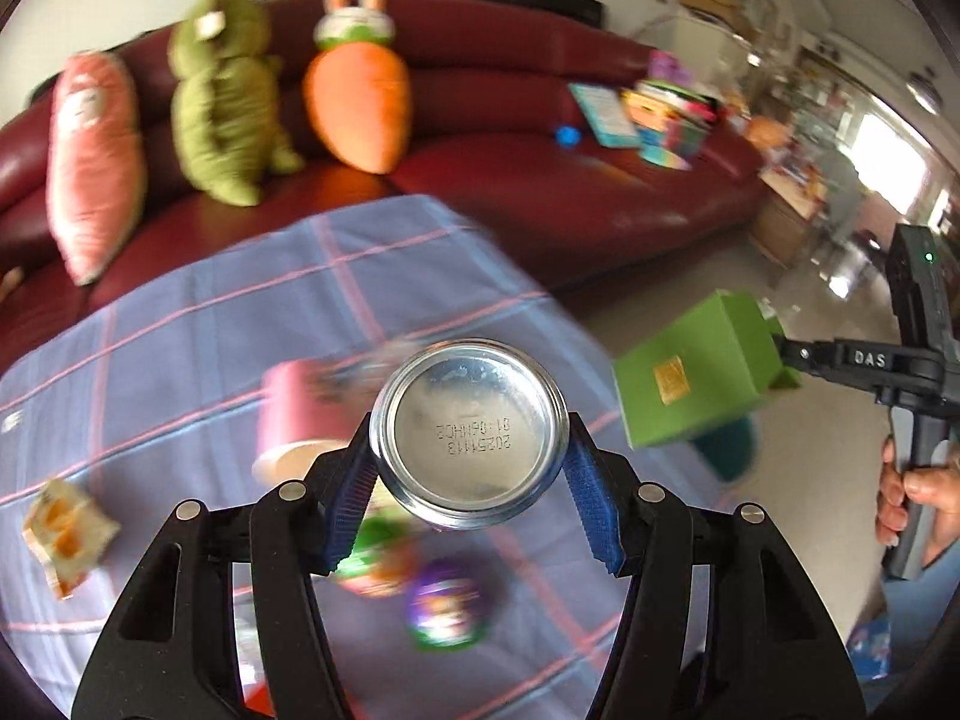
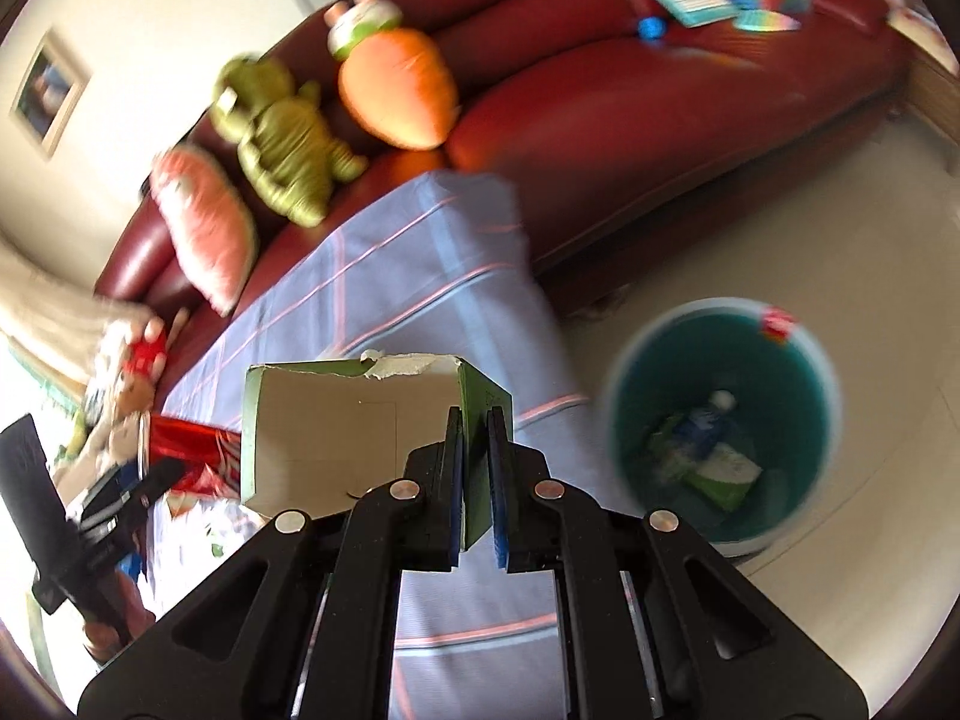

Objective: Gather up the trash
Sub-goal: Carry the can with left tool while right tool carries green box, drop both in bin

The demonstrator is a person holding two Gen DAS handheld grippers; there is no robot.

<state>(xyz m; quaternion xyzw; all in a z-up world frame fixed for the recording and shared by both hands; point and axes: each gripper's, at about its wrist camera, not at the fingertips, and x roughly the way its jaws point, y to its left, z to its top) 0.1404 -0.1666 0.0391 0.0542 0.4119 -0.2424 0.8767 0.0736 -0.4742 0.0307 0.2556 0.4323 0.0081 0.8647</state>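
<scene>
My left gripper (image 1: 469,450) is shut on a silver drink can (image 1: 469,441), bottom end facing the camera, held above the table. My right gripper (image 2: 475,420) is shut on the wall of an open green cardboard box (image 2: 336,438), held over the table's right edge; the box also shows in the left wrist view (image 1: 696,378). A teal trash bin (image 2: 720,420) with several pieces of rubbish inside stands on the floor to the right of the table. A pink cup (image 1: 294,420), a snack wrapper (image 1: 66,534) and a purple packet (image 1: 447,606) lie on the table.
The table has a blue checked cloth (image 1: 198,336). A dark red sofa (image 1: 540,180) behind it holds plush toys (image 1: 222,96) and books (image 1: 660,108). The right gripper handle and hand (image 1: 918,480) show at the right. Pale floor (image 2: 750,228) surrounds the bin.
</scene>
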